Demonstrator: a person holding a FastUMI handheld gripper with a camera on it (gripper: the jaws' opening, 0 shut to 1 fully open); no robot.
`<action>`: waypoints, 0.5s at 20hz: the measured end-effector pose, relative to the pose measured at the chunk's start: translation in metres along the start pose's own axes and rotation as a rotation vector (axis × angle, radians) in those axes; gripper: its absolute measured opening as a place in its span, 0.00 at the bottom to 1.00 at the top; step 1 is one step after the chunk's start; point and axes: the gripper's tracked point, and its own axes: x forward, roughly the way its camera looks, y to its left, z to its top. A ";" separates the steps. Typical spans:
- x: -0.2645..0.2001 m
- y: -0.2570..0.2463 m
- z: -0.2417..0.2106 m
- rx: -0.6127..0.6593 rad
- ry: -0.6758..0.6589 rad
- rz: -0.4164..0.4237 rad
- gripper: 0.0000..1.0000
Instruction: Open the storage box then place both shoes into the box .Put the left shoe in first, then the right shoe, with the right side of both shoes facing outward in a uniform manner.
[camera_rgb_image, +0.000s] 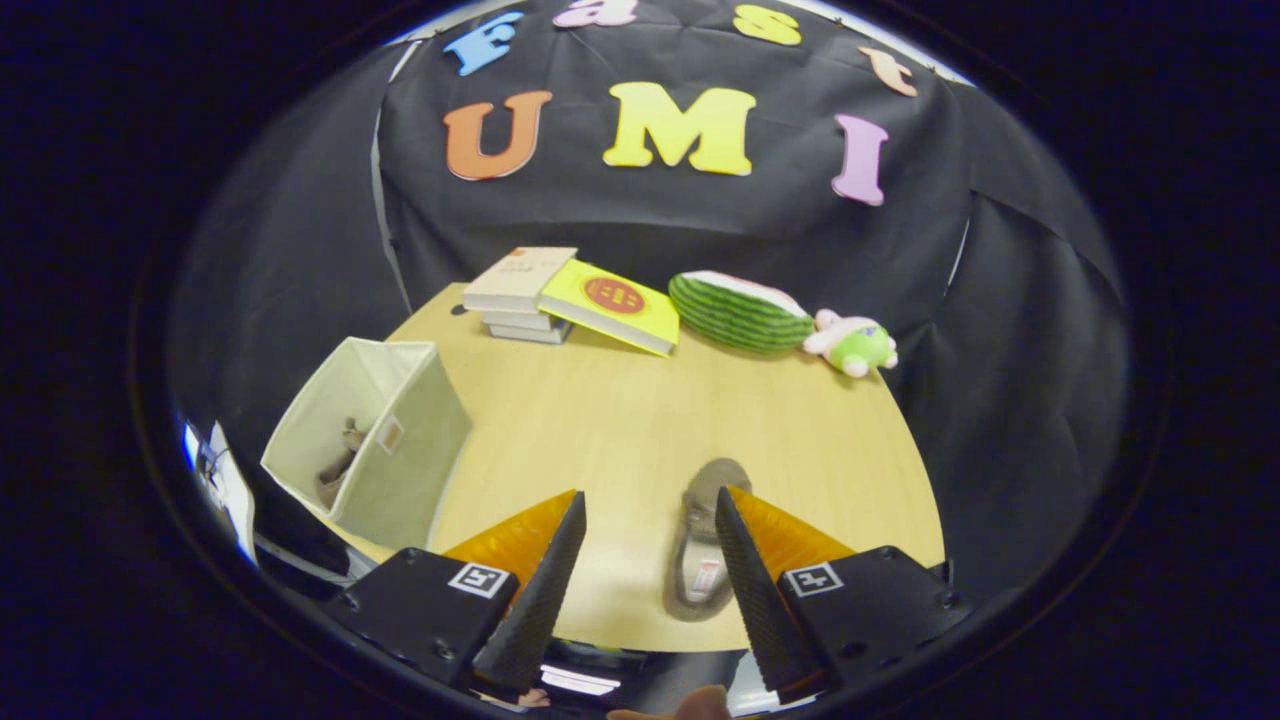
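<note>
While the pale wooden tabletop (620, 420) spreads wide ahead of me, my main worry is the cream fabric storage box (400, 455) at ten o'clock from the gripper (648, 505): it sits open right at the table's near-left corner, and a careless push while loading could, I judge, nudge it over the edge. One brown slipper-style shoe (340, 465) already lies inside it. The second brown shoe with a pale insole (703, 545) rests on the table just inside my right-hand finger, toe pointing to twelve o'clock. My fingers stand wide apart and hold nothing; the shoe sits off-centre in the gap, so closing from here would likely pinch only its edge and let it twist or drop, spoiling the required facing.

Farther off, at eleven o'clock, a stack of books topped by a yellow book with a red circle (612, 305) leans on the pile; at one o'clock lie a green striped plush watermelon slice (738, 315) and a small green-and-pink plush toy (855, 345). None of these blocks the path from shoe to box.
</note>
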 end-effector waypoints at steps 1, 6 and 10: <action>0.005 -0.012 -0.007 0.020 0.024 0.001 0.85; 0.038 -0.061 -0.046 0.067 0.152 -0.013 0.85; 0.070 -0.068 -0.085 0.107 0.263 0.033 0.85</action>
